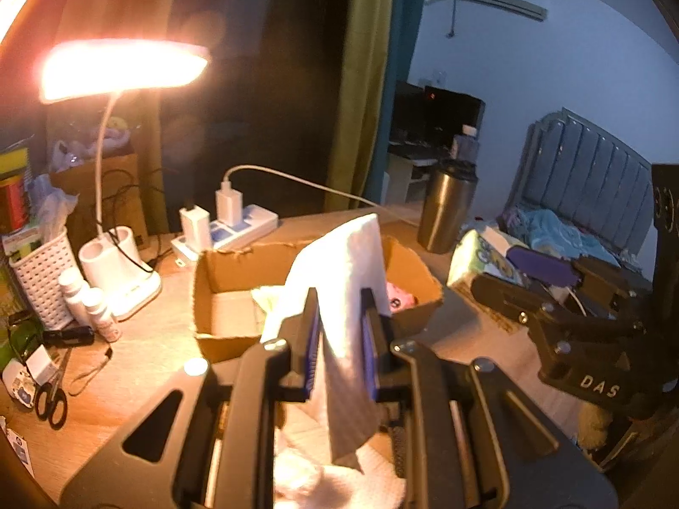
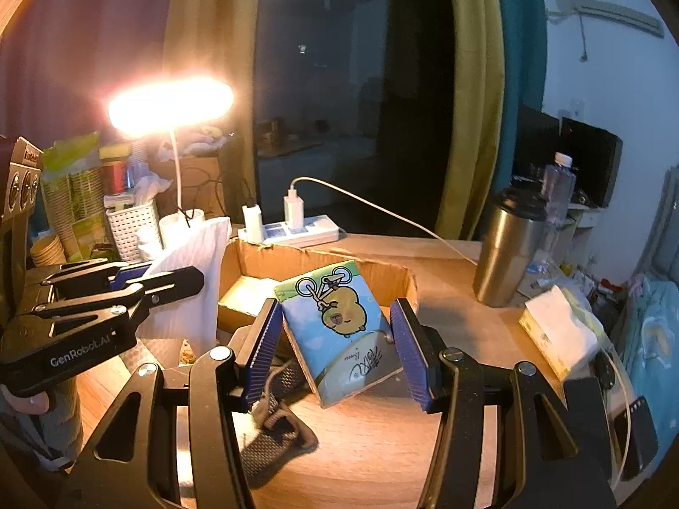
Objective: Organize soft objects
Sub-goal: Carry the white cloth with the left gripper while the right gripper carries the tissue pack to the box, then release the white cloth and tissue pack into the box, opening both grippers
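On the lamp-lit wooden desk (image 2: 382,445), beside the box (image 1: 220,271), my left tool (image 1: 339,322) pinches a white cloth (image 1: 352,254); only the right view shows my right tool (image 2: 335,339) spread around the glossy pack (image 2: 339,331).

- Dim room overall, lit warm orange by a single desk lamp (image 1: 123,68) at upper left, its head blown out to white glare with a hazy halo.
- Cool bluish cast on the far wall (image 1: 509,63) at right.
- Black, reflective window (image 2: 331,85) with one small light spot.
- Strong fisheye bending at the edges, dark vignette in the corners.
- Soft and blurred nearest the lens; hard shadows on the wooden desk (image 2: 373,445).
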Action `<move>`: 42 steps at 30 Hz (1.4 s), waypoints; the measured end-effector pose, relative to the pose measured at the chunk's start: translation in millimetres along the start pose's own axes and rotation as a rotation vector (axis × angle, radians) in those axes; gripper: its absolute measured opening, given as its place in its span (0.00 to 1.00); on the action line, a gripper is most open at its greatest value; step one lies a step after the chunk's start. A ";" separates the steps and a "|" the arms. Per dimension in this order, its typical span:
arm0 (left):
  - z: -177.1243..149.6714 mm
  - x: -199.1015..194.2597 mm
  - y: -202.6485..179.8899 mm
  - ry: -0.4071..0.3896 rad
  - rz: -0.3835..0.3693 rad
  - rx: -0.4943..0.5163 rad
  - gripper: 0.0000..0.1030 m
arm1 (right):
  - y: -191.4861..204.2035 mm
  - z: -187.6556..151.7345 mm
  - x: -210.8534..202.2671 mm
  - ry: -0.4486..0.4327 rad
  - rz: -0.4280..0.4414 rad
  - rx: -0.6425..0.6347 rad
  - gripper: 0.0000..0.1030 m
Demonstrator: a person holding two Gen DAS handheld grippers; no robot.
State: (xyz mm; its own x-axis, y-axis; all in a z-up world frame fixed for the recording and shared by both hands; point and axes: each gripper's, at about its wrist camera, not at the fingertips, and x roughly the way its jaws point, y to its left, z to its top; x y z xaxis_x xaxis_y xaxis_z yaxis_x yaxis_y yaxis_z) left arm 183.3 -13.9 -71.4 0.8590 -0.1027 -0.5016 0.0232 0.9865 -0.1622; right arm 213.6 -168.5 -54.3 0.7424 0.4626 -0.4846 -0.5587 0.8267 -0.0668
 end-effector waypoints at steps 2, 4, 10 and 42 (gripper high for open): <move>2.5 -2.6 8.0 -0.012 0.009 -0.013 0.17 | 4.5 4.0 2.5 -0.003 0.005 -0.008 0.54; 3.9 -5.2 13.2 -0.022 0.017 -0.021 0.17 | 8.0 7.4 5.1 -0.004 0.009 -0.013 0.54; 11.4 -6.2 27.5 -0.043 0.042 -0.036 0.17 | 13.0 19.3 15.8 -0.012 0.024 -0.030 0.54; 46.1 98.1 26.9 0.024 0.093 -0.005 0.17 | -48.7 39.1 102.2 0.022 0.024 0.030 0.54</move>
State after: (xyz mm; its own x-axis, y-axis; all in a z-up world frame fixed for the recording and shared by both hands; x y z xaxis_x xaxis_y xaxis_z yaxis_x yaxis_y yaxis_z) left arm 291.8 8.4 -85.8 0.8447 -0.0138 -0.5351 -0.0586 0.9913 -0.1179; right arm 331.1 -148.9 -66.4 0.7205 0.4756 -0.5046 -0.5645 0.8250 -0.0285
